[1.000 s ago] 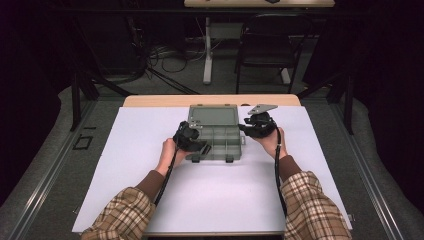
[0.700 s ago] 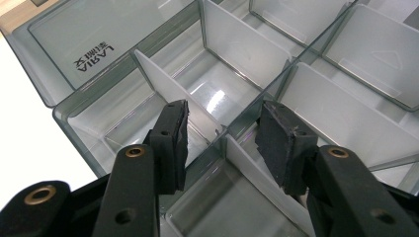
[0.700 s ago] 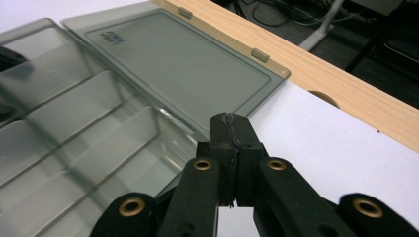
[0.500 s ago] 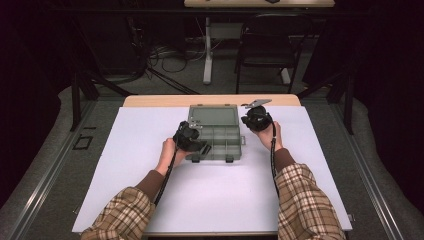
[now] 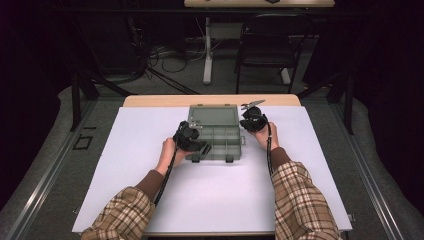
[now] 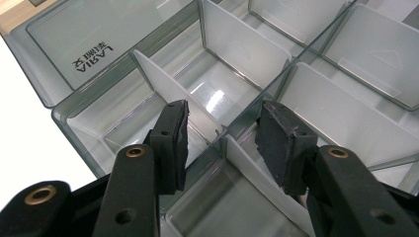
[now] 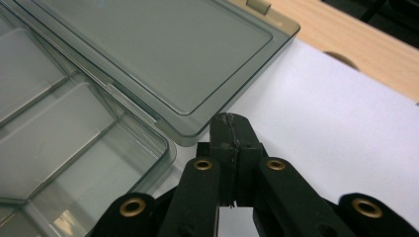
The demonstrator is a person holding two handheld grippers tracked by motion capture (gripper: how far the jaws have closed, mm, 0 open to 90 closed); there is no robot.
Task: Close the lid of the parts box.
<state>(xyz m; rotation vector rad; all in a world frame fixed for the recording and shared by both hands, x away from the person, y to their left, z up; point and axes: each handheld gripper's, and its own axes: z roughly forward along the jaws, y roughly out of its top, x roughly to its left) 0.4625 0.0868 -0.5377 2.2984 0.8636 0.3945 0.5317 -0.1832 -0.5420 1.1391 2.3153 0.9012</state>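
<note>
Open compartment box (image 5: pixel 216 135) mid-table (image 5: pixel 125 165), lid (image 5: pixel 213 115) apparently behind.

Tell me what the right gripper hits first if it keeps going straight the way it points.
Probably the open lid of the box: the shut right gripper points at the lid's near corner, just short of it. How high it rides is unclear; it may slide under.

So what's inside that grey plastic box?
The open box holds white dividers and compartments that look empty. The left gripper and hand cover part of its left side in the high view.
</note>
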